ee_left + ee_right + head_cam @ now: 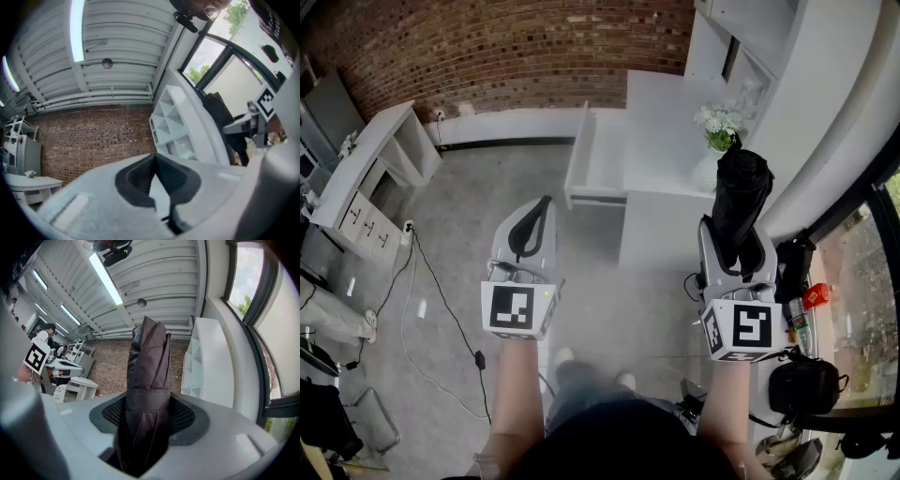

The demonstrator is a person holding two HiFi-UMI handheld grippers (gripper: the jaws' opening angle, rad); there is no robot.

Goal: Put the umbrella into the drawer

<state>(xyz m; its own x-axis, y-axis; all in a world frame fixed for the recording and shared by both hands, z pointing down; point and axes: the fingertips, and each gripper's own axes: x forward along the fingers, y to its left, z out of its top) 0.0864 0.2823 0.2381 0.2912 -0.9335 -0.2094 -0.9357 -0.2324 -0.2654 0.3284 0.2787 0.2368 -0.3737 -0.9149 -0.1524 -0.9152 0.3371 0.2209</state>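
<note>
A folded black umbrella (741,199) stands upright between the jaws of my right gripper (739,247), which is shut on its lower part. In the right gripper view the umbrella (149,366) rises from between the pads and fills the middle of the picture. The white drawer (579,155) is pulled open from the white desk, ahead and between my two hands, and its inside looks bare. My left gripper (546,203) hovers over the floor to the drawer's near left. Its pads (140,176) meet at the tips with nothing between them.
The white desk (661,141) bears a vase of white flowers (719,127) just beyond the umbrella. A low white cabinet (370,173) stands at the left, and cables (441,300) trail over the grey floor. Black bags (806,384) lie at the right by the window. A brick wall is behind.
</note>
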